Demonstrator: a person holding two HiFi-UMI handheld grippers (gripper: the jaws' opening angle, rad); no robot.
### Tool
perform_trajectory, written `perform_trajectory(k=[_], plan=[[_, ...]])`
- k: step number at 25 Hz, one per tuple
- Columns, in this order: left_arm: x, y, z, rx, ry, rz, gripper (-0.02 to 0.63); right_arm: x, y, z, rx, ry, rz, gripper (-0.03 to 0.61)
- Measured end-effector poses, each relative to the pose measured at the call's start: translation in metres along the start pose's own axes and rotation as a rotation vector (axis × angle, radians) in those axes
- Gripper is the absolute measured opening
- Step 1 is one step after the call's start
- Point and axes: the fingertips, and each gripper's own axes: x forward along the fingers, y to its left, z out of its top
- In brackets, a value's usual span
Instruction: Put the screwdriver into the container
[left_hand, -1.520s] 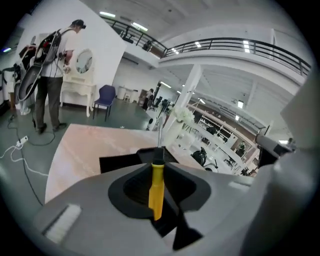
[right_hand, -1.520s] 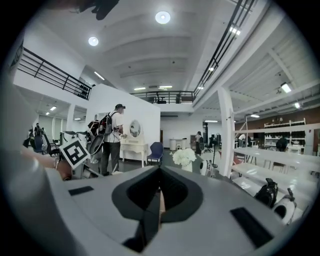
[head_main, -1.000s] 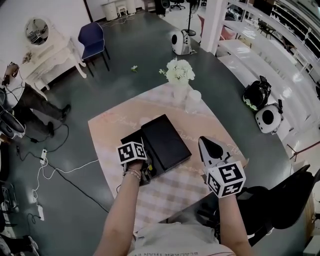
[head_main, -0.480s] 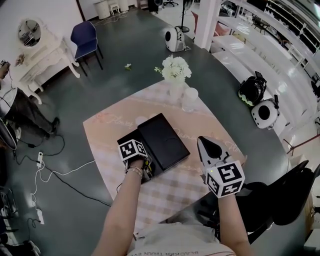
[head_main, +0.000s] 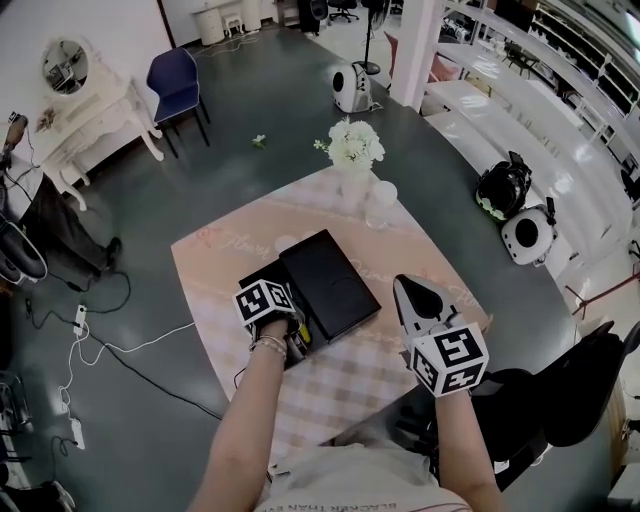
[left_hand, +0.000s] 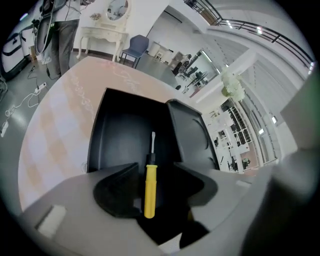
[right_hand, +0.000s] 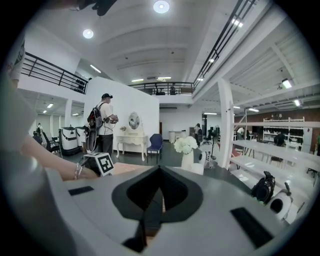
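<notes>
A yellow-handled screwdriver (left_hand: 149, 191) lies lengthwise between the jaws of my left gripper (left_hand: 154, 168), its metal tip pointing into the open black container (left_hand: 122, 131). The jaws are opening and their pads stand clear of the handle on both sides. In the head view the left gripper (head_main: 267, 302) hovers over the container's near left part, beside the black lid (head_main: 329, 284). My right gripper (head_main: 420, 297) is held above the table's right side, apart from the container. Its jaws meet at a point with nothing between them.
A vase of white flowers (head_main: 356, 152) and a pale cup (head_main: 382, 200) stand at the far end of the pink checked tablecloth (head_main: 340, 385). A black chair (head_main: 570, 400) sits near right. A person (right_hand: 105, 125) stands by a white dresser (head_main: 90, 110).
Both grippers stay about where they were, the left one over the container; only the head view has shifted a little.
</notes>
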Motion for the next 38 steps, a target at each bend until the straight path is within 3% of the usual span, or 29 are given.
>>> perform_trajectory(k=[6, 13, 20, 27, 31, 35, 38], plan=[[-0.039, -0.013, 0.017, 0.013, -0.099, -0.080, 0.202, -0.004, 0.012, 0.017, -0.029, -0.036, 0.020, 0.005], [-0.113, -0.036, 0.038, 0.174, -0.288, -0.170, 0.196, -0.018, 0.026, 0.048, -0.073, -0.104, 0.030, 0.005], [-0.220, -0.056, 0.055, 0.470, -0.613, -0.140, 0.011, -0.046, 0.045, 0.083, -0.115, -0.193, 0.021, 0.005], [-0.335, -0.097, 0.062, 0.791, -1.042, -0.094, 0.011, -0.072, 0.061, 0.128, -0.174, -0.294, 0.018, 0.005], [-0.393, -0.113, 0.055, 0.900, -1.247, -0.109, 0.011, -0.088, 0.074, 0.157, -0.218, -0.360, 0.009, 0.005], [-0.439, -0.132, 0.044, 0.983, -1.387, -0.121, 0.011, -0.106, 0.078, 0.181, -0.235, -0.426, -0.019, 0.005], [-0.455, -0.141, 0.038, 1.001, -1.429, -0.142, 0.011, -0.114, 0.078, 0.187, -0.240, -0.452, -0.030, 0.005]])
